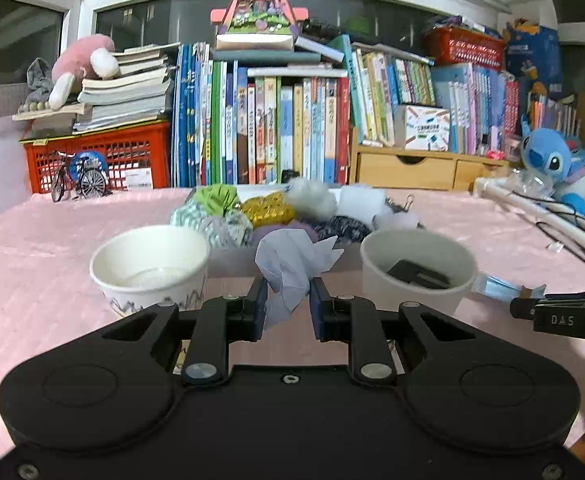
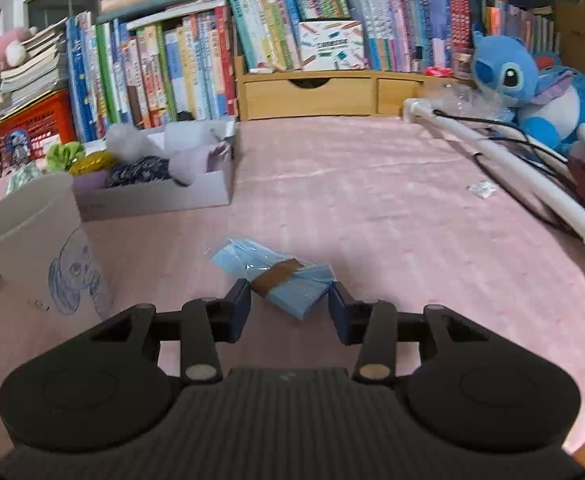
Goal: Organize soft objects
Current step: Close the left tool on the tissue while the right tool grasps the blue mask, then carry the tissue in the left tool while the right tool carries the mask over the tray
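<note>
Left claw point(image 1: 288, 304): clamped on crumpled tissue point(image 1: 292, 264), raised between two cups point(image 1: 150, 264) before the box point(image 2: 152, 196). Right claw point(image 2: 289, 312): half-narrowed around blue pack point(image 2: 276, 276) on table point(image 2: 372, 200), contact unclear. Box still full; sorting barely begun.

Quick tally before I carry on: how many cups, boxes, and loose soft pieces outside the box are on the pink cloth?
paper cups: 2
box: 1
loose soft pieces: 2, namely the crumpled tissue and the blue pack
Total: 5
</note>
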